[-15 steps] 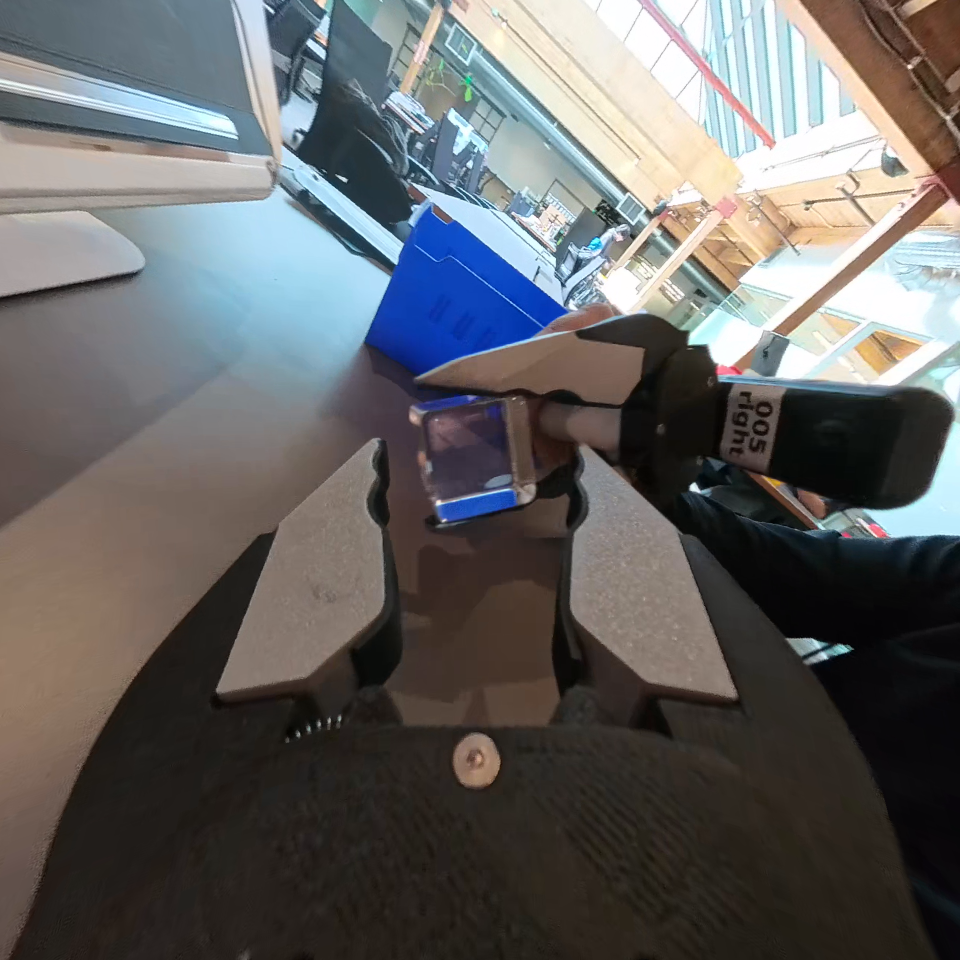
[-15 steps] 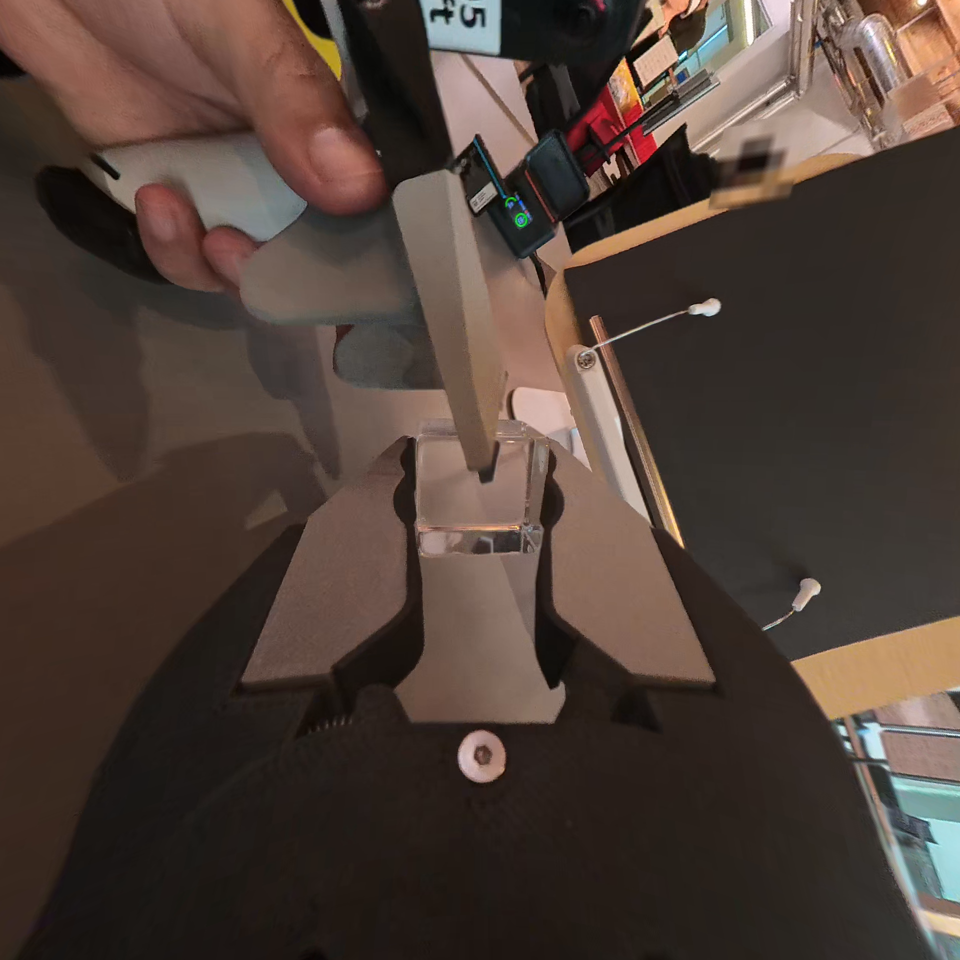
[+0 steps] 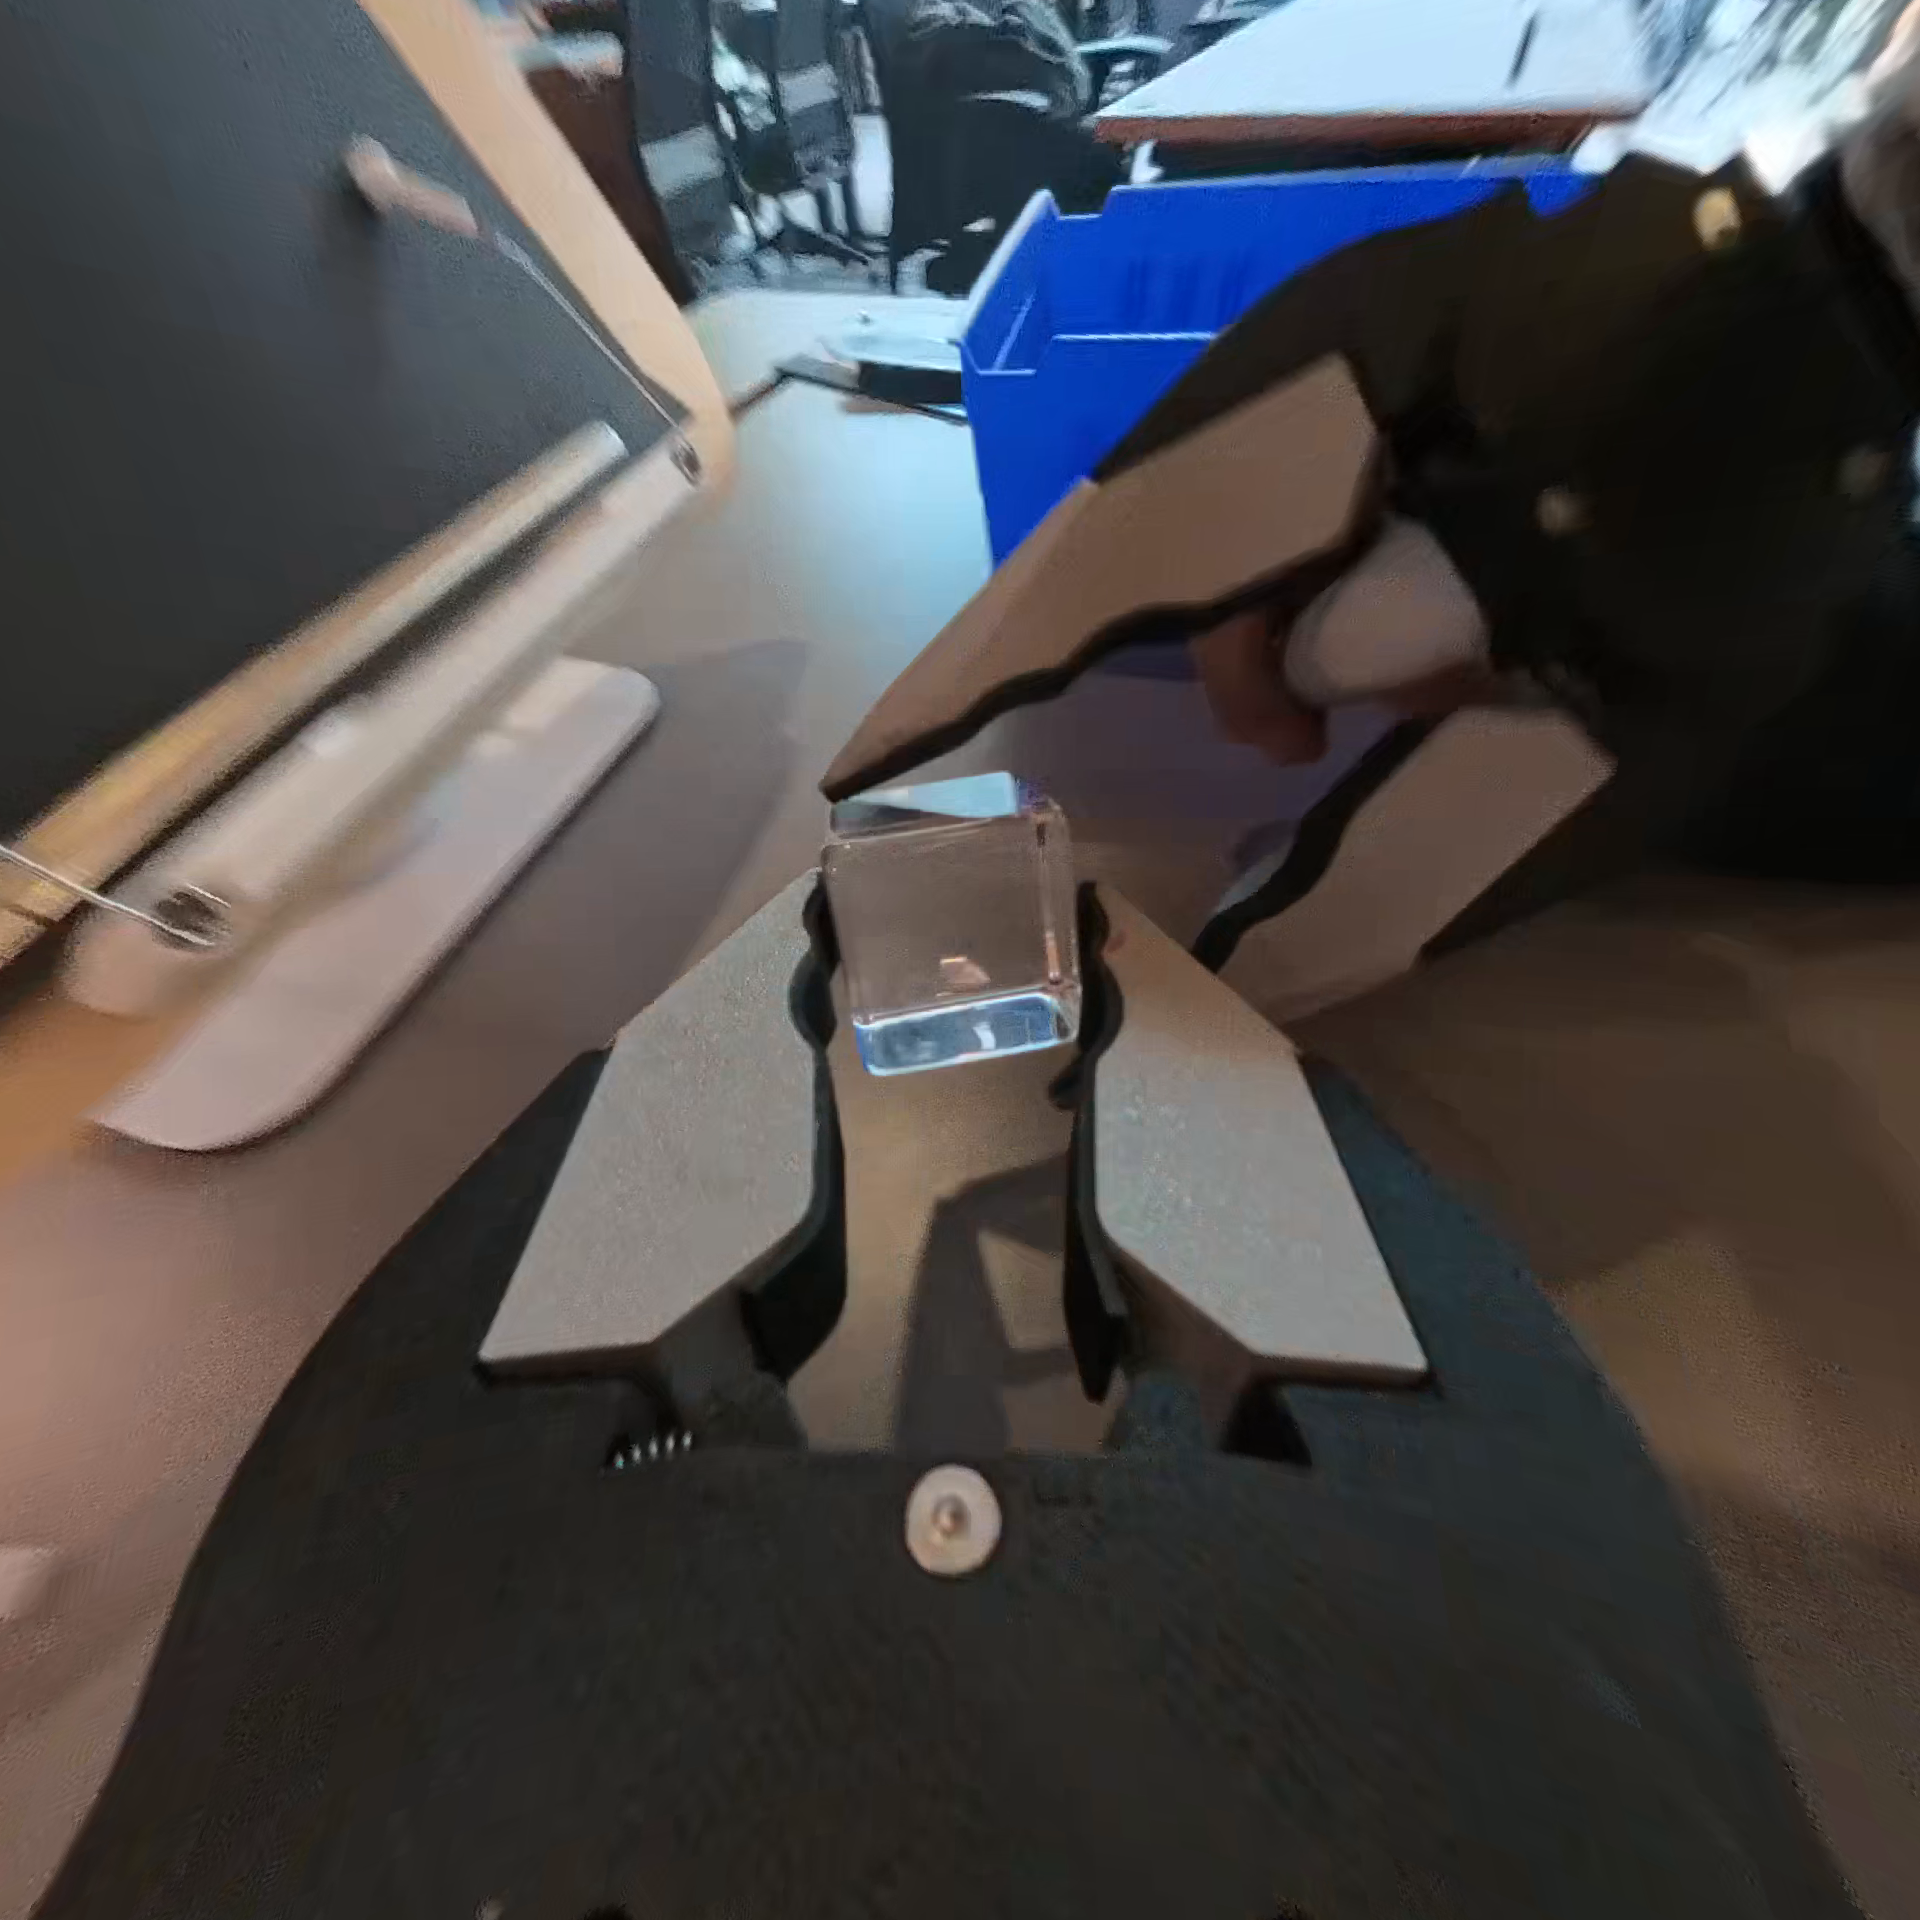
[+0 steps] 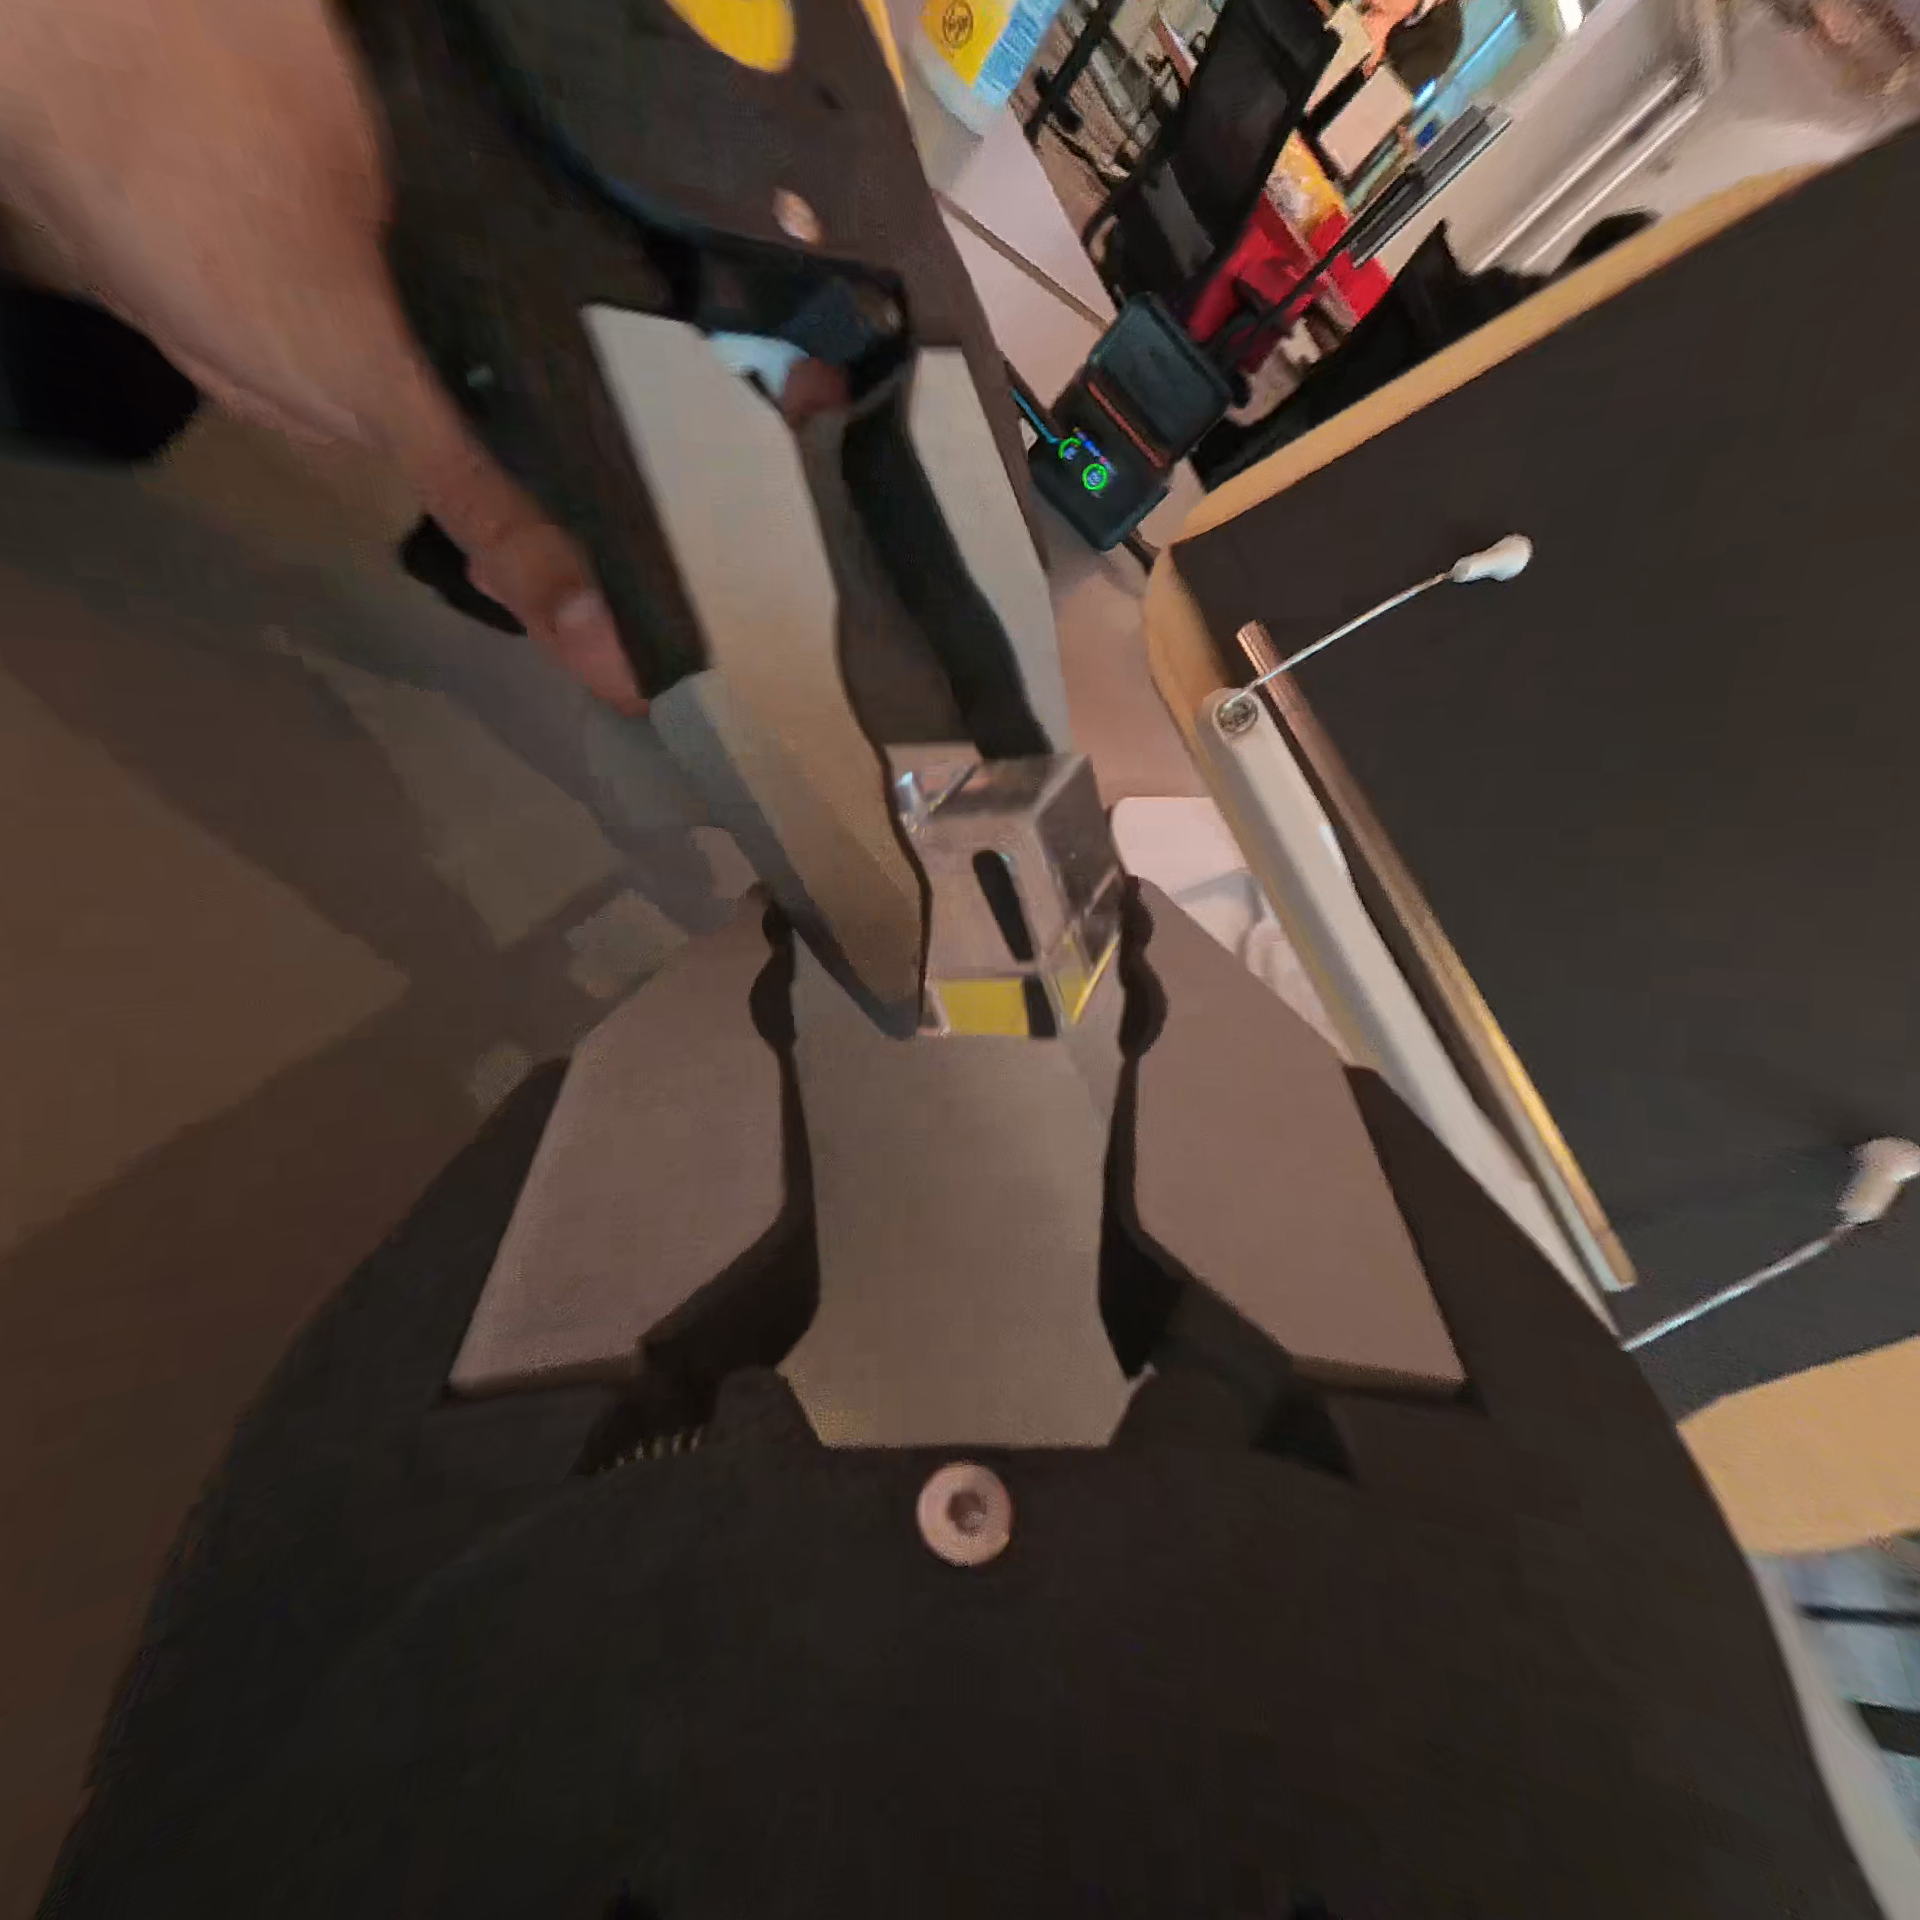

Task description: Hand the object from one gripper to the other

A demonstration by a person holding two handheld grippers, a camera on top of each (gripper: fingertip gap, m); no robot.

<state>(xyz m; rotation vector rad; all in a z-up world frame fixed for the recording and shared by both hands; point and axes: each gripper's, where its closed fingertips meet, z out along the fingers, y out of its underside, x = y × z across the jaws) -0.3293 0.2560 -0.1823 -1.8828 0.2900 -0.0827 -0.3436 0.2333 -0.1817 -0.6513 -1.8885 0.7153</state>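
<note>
A clear cube (image 3: pixel 945 914) sits between the fingertips of my left gripper (image 3: pixel 951 935), which is shut on it and holds it above the table. My right gripper (image 3: pixel 1018 868) reaches in from the upper right with its jaws spread; one finger tip rests at the cube's top edge, the other lies beside my left gripper's right finger. In the right wrist view my right gripper (image 4: pixel 951 925) is open around the cube (image 4: pixel 1049 862), and the left gripper's fingers (image 4: pixel 790 748) come down from above and clamp it.
A blue bin (image 3: pixel 1091 395) stands behind the grippers. A black panel in a wooden frame (image 3: pixel 208 364) with a white stand base (image 3: pixel 416 883) is on the left. A black device with green lights (image 4: pixel 1122 457) lies farther off. A hand (image 4: pixel 260 260) holds the left gripper. My left and right fingertips are right by each other.
My left gripper has shut on the cube. My right gripper has opened its jaws and let go. Both cameras have swung, and the frames are blurred by motion.
</note>
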